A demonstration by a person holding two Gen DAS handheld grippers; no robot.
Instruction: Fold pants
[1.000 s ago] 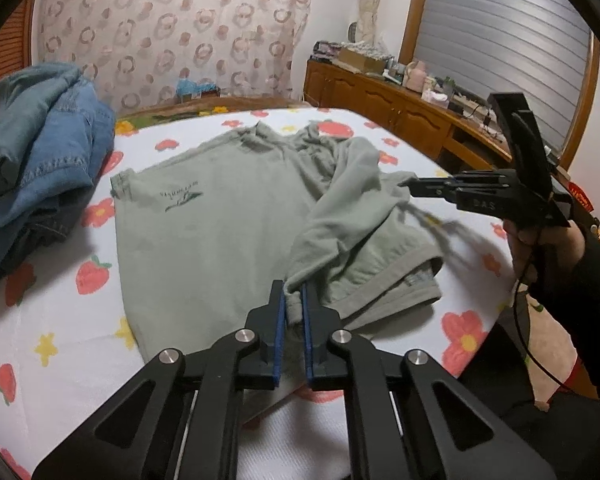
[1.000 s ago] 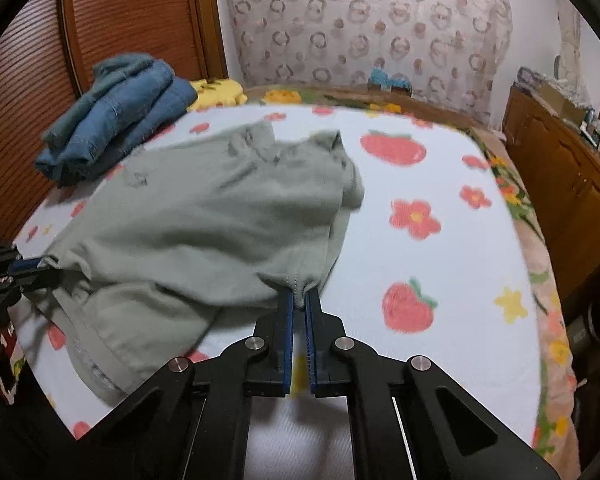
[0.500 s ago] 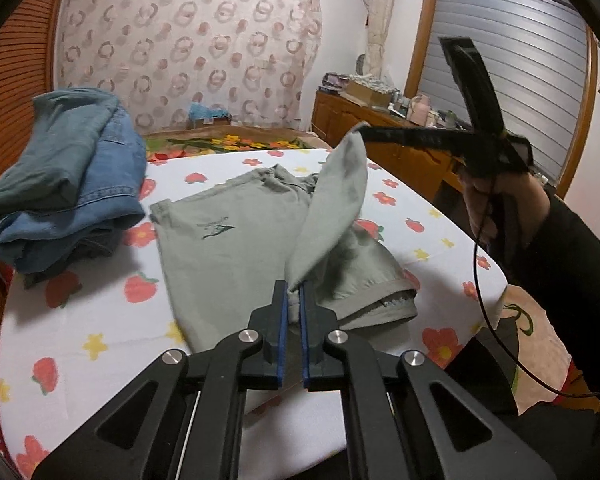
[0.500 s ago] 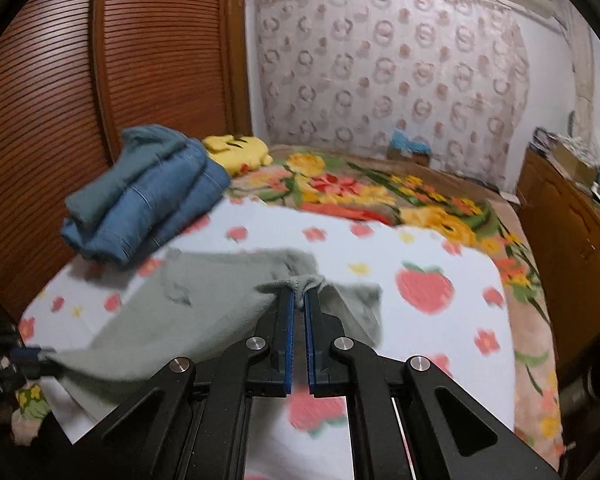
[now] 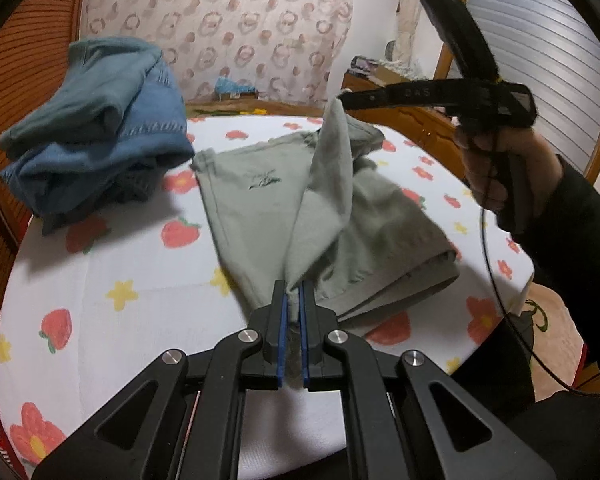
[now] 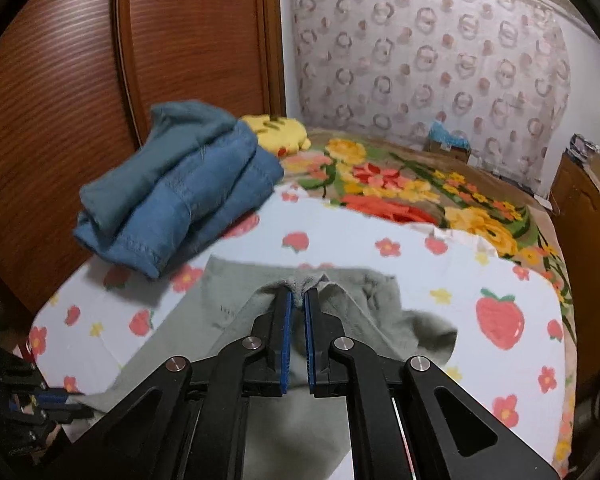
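Pale green pants lie on a white strawberry-print bedsheet, also seen in the right wrist view. My left gripper is shut on one edge of the top layer, near the sheet. My right gripper is shut on the other end of that edge; in the left wrist view it holds the cloth high above the bed. The lifted cloth hangs taut between the two grippers.
A stack of folded blue jeans sits at the sheet's far left, also in the right wrist view. A wooden wall stands behind it. A wooden cabinet runs along the right. A floral blanket lies beyond the sheet.
Both grippers have lifted the top layer of the pants off the bed and carried it towards the far side. The right gripper has risen well above the sheet.
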